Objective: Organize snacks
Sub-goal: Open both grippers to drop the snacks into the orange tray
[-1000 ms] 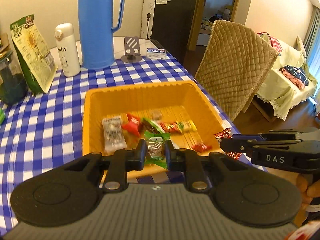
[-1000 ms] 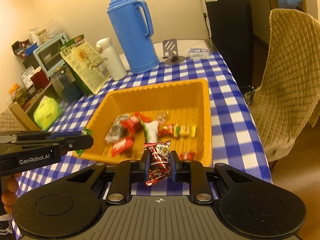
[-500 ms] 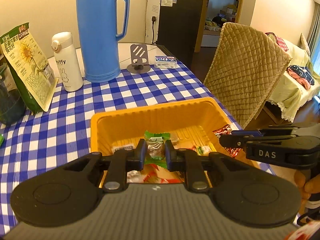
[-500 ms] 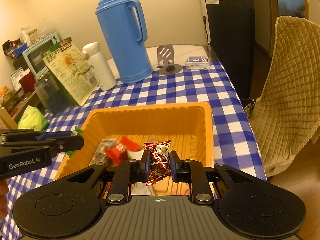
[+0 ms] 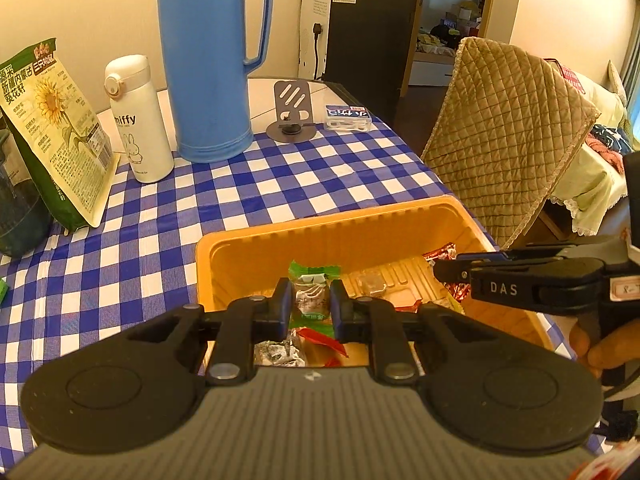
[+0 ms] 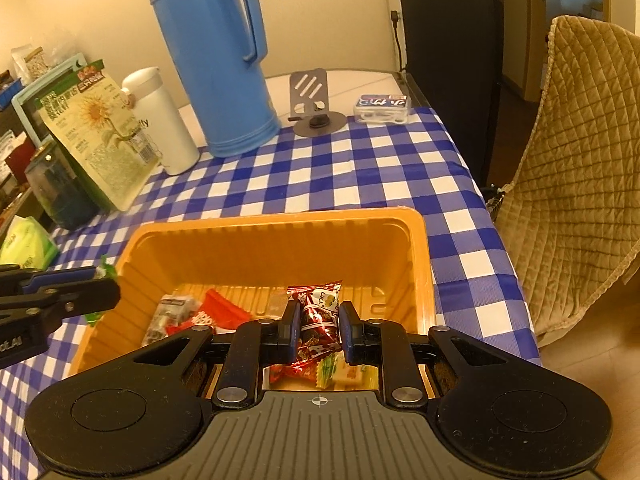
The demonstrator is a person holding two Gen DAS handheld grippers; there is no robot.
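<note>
An orange tray (image 5: 320,236) (image 6: 272,240) sits on the blue checked tablecloth and holds several wrapped snacks. My left gripper (image 5: 310,300) is shut on a green-ended snack packet (image 5: 312,276) and holds it over the tray's near part. My right gripper (image 6: 319,322) is shut on a red snack packet (image 6: 316,316) and holds it over the tray's near right part. In the left wrist view the right gripper (image 5: 444,270) shows at the right over the tray. In the right wrist view the left gripper (image 6: 108,284) shows at the left by the tray's rim.
A tall blue thermos (image 5: 208,60), a white Miffy bottle (image 5: 138,120), a sunflower-seed bag (image 5: 52,128), a dark jar (image 5: 16,200), a grey phone stand (image 5: 291,114) and a small box (image 5: 347,117) stand behind the tray. A quilted chair (image 5: 504,136) is right of the table.
Both grippers, each still holding its packet, have moved forward to hang over the tray; the tray now lies partly under them.
</note>
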